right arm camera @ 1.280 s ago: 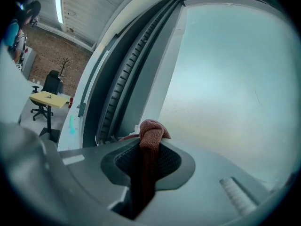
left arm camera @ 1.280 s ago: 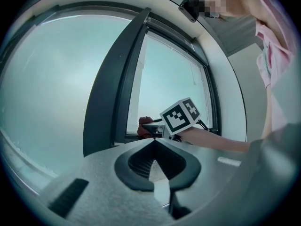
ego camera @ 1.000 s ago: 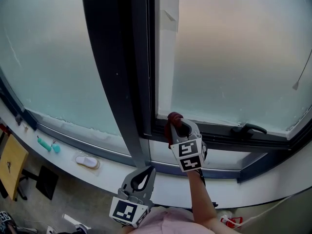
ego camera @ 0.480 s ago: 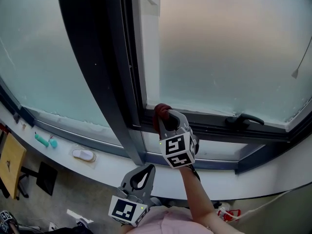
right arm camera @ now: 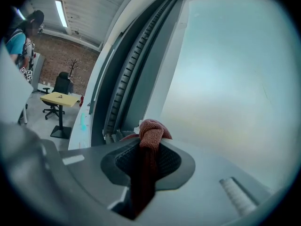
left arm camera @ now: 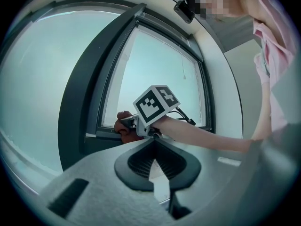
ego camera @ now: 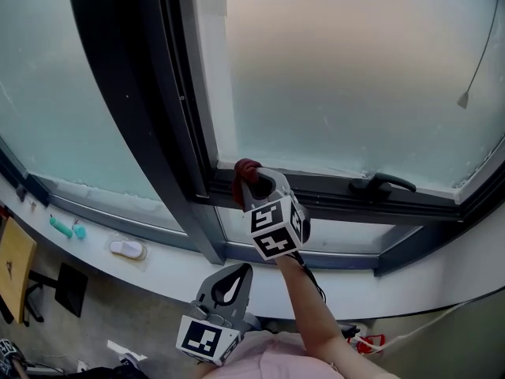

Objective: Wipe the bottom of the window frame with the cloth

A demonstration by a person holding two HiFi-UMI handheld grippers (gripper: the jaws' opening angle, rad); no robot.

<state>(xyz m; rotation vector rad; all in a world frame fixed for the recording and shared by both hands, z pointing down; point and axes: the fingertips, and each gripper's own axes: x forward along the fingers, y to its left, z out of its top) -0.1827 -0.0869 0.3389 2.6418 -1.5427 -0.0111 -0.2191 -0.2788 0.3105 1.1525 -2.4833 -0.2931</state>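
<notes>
Down at the left end of the bottom rail, my right gripper (ego camera: 251, 181) has its jaws clamped on the red cloth (ego camera: 245, 168). The bunched wad pokes out past the tips and looks pressed against the bottom of the window frame (ego camera: 339, 196), just beside the dark upright (ego camera: 134, 117). That rail runs long to my right, so I reckon the stroke goes that way, along its length. It's a clear run until the black handle (ego camera: 383, 184) sitting on the rail, and that's the snag to steer round. The glass (ego camera: 339, 77) hems the lane from above. My left gripper (ego camera: 230, 287) hangs low near my body, jaws closed on nothing, well apart from the frame, so the right is nearer by far.
</notes>
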